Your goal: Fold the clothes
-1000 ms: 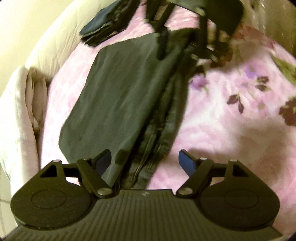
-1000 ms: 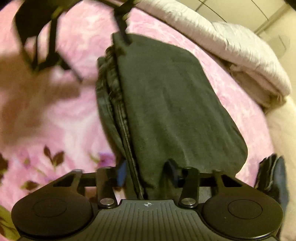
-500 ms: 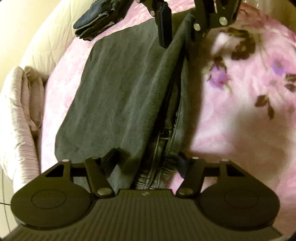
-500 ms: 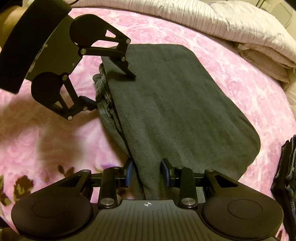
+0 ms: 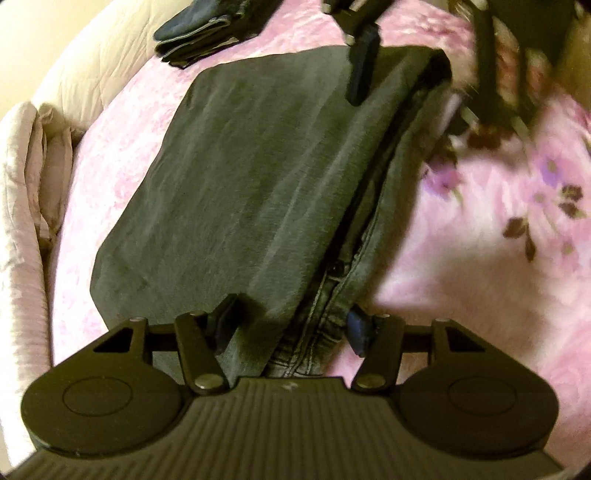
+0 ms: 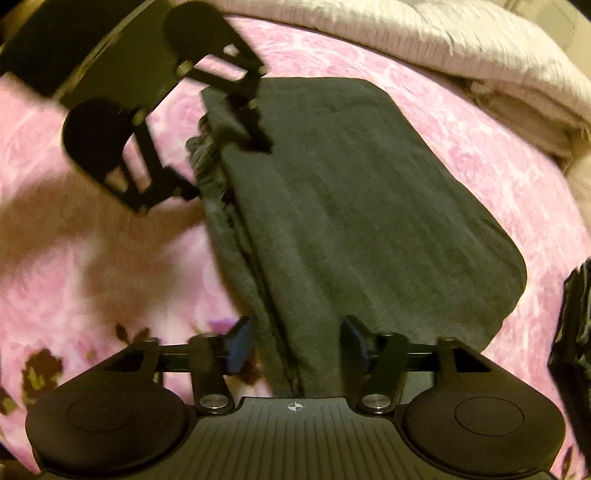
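Charcoal denim, one folded pair of jeans (image 5: 266,192), lies flat on the pink floral blanket (image 5: 480,258); a second dark folded garment (image 5: 199,29) sits beyond. Two grippers face each other: left gripper (image 5: 291,328) and right gripper (image 6: 295,343) each straddle an end, jaws spread (neither visibly pinching).

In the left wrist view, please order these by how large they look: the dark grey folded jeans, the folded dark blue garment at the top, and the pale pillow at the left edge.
1. Dark grey folded jeans, clearly largest.
2. Pale pillow.
3. Folded dark blue garment.
Both of the last two are cut off by the frame, so their order is unsure.
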{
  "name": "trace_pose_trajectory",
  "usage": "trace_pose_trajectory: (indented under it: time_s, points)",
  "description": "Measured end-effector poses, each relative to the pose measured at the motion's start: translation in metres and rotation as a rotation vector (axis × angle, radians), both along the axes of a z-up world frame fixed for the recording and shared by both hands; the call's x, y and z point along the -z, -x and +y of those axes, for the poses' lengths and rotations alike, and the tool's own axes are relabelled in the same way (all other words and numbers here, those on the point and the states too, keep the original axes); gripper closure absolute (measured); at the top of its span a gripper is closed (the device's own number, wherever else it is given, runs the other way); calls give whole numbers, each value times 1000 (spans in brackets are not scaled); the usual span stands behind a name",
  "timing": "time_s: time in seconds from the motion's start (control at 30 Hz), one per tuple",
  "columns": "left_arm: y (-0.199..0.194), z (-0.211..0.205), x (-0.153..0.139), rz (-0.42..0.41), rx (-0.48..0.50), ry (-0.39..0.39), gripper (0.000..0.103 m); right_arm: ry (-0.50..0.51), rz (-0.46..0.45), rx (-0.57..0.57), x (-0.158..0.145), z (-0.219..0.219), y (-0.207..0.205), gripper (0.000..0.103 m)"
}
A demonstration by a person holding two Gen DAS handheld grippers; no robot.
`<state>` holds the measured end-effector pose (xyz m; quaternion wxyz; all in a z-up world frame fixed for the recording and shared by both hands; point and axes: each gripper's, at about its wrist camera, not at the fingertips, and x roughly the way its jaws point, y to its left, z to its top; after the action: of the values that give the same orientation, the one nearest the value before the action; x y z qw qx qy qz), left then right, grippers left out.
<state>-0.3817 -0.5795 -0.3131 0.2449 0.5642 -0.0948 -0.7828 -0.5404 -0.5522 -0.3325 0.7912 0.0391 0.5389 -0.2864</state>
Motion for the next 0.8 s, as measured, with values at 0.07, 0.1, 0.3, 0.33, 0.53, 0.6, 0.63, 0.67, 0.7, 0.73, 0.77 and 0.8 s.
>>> trace_pose_trajectory:
  time_s: [0.07, 0.1, 0.3, 0.33, 0.53, 0.6, 0.63, 0.67, 0.7, 0.73, 0.77, 0.8]
  points:
    - [-1, 0, -2, 12, -5, -7, 48, 103, 84, -91, 15, 16, -8, 28]
    - [-2, -1, -3, 17, -8, -11, 48, 172, 131, -145, 25, 25, -11, 27]
    - [2, 13, 5, -65, 43, 126, 38, 163, 30, -56, 10, 5, 1, 67]
    - [4, 17, 8, -93, 60, 168, 36, 155, 23, -59, 3, 3, 1, 72]
    - [8, 15, 24, -236, 86, 315, 46, 156, -21, -62, -37, -4, 9, 81]
    - [7, 6, 18, -199, 47, 268, 57, 161, -26, -61, -41, 0, 11, 81]
    - [6, 4, 16, -190, 41, 254, 58, 171, -21, -69, -40, 4, 11, 81]
    - [4, 3, 14, -172, 31, 238, 61, 185, -8, -81, -36, 10, 11, 80]
    - [2, 2, 12, -154, 21, 222, 62, 202, 18, -102, -29, 16, 9, 79]
    - [1, 1, 9, -140, 17, 209, 62, 226, 55, -124, -19, 21, 6, 70]
    - [0, 1, 7, -130, 18, 202, 63, 257, 94, -143, -9, 25, 4, 59]
    - [-1, 0, 5, -122, 16, 194, 63, 283, 122, -155, 0, 26, 4, 55]
